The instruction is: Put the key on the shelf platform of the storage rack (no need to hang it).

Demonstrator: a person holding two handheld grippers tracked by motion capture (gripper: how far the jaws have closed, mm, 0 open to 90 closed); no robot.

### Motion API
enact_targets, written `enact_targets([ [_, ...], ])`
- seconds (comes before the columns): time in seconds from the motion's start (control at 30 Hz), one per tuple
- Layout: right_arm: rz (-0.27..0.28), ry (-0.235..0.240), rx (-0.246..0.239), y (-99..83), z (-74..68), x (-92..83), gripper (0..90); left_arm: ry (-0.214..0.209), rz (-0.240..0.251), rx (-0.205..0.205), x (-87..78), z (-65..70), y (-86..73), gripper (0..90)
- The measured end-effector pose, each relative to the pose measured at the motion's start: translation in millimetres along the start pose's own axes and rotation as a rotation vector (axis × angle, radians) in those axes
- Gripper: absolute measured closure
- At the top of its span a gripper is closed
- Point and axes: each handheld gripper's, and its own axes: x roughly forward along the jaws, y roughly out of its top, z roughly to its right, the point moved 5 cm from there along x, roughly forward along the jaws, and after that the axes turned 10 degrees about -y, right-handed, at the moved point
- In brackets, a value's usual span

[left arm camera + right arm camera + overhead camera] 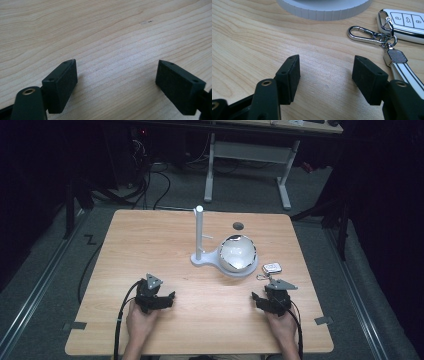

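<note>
L gripper (161, 301) jaws apart, R gripper (262, 302) same

Dim room, dark along both sides. Grey carpeted floor (45, 245) with metal rails (35, 290) running beside the pale wood surface (150, 235). Beyond it, a white-legged desk (247, 150) (top barely lit) and black cables (150, 180) tangled on the floor. Grey tape tabs (74, 325) at the near corners.

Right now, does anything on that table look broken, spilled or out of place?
Nothing stands out. The bowl sits upright on its white stand, the car key lies flat beside it, and both grippers rest open on the bare table.
</note>
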Motion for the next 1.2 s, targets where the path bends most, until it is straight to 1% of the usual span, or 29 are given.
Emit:
enact_targets([
  [0.13,-0.001,-0.001,0.002,-0.1,0.1,0.0,40.1,0.000,0.000,0.000,0.0,0.0,0.0,18.0],
  [0.23,-0.001,-0.006,0.011,-0.2,0.6,-0.2,42.2,0.000,0.001,-0.001,0.1,0.0,0.1,18.0],
  [0.57,-0.002,-0.006,0.012,-0.2,0.0,-0.7,42.2,0.001,0.001,-0.002,0.0,-0.1,0.1,18.1],
  [0.67,0.005,-0.001,-0.005,-0.9,-1.7,-2.2,47.8,0.002,0.001,-0.003,0.0,-0.1,0.1,18.1],
  [0.9,0.005,-0.001,-0.001,-1.0,-2.4,-2.5,48.2,0.002,0.000,-0.002,0.0,-0.2,0.1,18.1],
  [0.93,0.002,0.010,-0.002,-1.1,-1.7,-2.7,49.0,0.002,0.000,-0.002,0.0,-0.2,0.1,18.1],
  [1.03,-0.005,0.009,-0.003,-0.5,-1.2,-2.8,49.4,0.003,0.002,-0.005,0.0,-0.4,0.1,18.1],
  [1.1,-0.001,0.011,-0.011,-0.4,-1.3,-2.9,51.2,0.003,0.001,-0.004,0.0,-0.4,0.1,18.2],
  [1.2,-0.001,0.010,-0.005,-0.5,-0.7,-3.3,53.0,0.004,0.002,-0.004,0.0,-0.4,0.1,18.2],
])
